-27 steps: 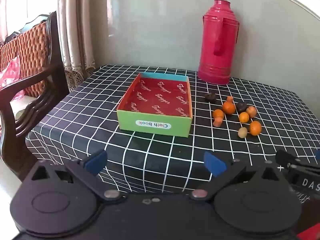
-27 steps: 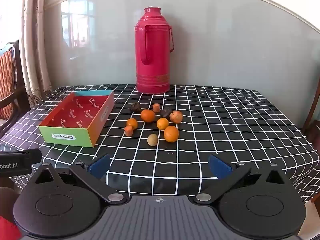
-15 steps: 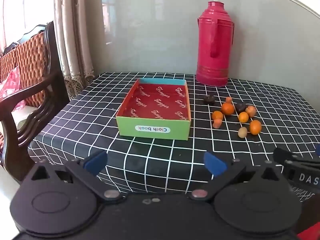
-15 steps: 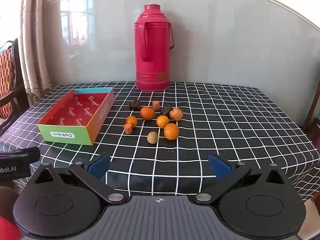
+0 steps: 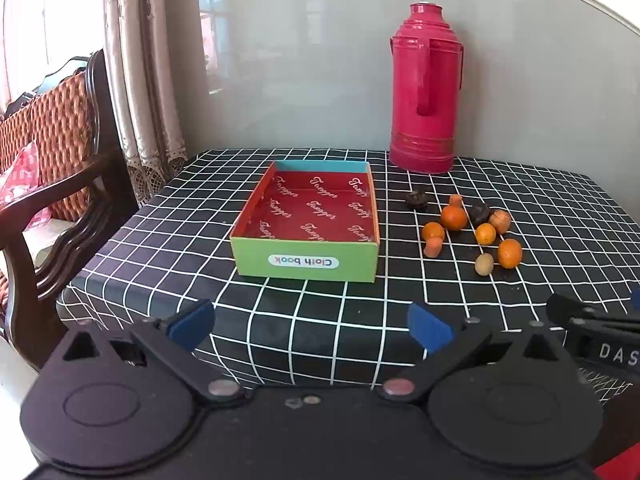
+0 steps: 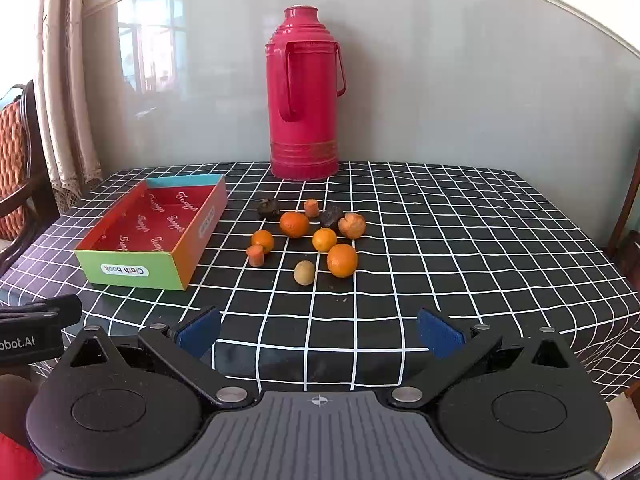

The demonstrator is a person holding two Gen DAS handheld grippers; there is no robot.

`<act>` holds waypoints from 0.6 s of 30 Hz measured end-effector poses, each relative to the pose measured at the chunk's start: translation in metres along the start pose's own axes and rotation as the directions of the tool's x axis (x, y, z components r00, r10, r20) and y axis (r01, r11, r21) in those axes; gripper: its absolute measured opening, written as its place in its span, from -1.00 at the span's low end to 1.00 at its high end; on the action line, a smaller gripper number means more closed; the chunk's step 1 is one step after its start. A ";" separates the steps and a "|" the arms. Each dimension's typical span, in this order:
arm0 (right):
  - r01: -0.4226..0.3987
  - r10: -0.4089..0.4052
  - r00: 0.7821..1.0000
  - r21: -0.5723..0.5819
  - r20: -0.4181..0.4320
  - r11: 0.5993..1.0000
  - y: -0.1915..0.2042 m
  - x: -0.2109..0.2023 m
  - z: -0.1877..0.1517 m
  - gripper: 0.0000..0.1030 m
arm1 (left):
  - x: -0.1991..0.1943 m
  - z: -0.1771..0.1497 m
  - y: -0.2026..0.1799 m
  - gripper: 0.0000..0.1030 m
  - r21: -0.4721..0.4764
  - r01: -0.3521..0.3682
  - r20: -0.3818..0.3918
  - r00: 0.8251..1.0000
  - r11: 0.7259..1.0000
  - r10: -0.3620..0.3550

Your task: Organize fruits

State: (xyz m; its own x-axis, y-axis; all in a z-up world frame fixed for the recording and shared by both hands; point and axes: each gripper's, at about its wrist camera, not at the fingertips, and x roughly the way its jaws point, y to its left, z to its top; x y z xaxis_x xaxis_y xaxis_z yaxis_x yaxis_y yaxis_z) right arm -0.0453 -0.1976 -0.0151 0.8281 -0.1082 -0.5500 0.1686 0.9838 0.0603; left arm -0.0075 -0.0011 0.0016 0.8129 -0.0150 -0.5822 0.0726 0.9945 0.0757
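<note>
Both views sit lower on the table than a moment ago: thermos and far wall ride higher, fruit no nearer. I read that as framing up, nothing organized yet.

Item, table [image 6: 480,240], checked cloth, ahead of both tools.
Item, thermos [image 6: 304,96], red, far beyond my right gripper [image 6: 320,330].
Item, box [image 5: 308,220], open and bare inside, dead ahead of my left gripper [image 5: 310,326] (the likely destination).
Item, fruits [image 6: 308,236], a loose cluster of oranges and small dark and tan pieces, straight ahead of the right gripper, just right of the box.
Item, both grippers: jaws spread fully wide, nothing between them, short of the table edge.
</note>
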 end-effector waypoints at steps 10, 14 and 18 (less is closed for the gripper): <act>0.001 -0.001 1.000 0.004 0.003 1.000 0.000 -0.001 0.000 1.00 | -0.001 0.001 -0.001 0.89 0.004 0.001 0.004 1.000 1.000 -0.001; -0.001 0.001 1.000 0.005 0.001 1.000 0.000 -0.002 -0.001 1.00 | -0.001 0.002 0.000 0.89 0.000 0.003 0.004 1.000 1.000 -0.003; 0.000 0.000 1.000 0.002 0.003 1.000 0.000 -0.003 -0.001 1.00 | -0.001 0.002 0.000 0.89 0.002 0.002 0.006 1.000 1.000 -0.002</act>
State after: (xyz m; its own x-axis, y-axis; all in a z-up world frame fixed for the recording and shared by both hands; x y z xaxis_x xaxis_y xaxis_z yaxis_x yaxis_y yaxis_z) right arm -0.0480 -0.1975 -0.0146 0.8297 -0.1084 -0.5476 0.1697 0.9835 0.0623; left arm -0.0069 -0.0012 0.0035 0.8161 -0.0175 -0.5776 0.0752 0.9943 0.0760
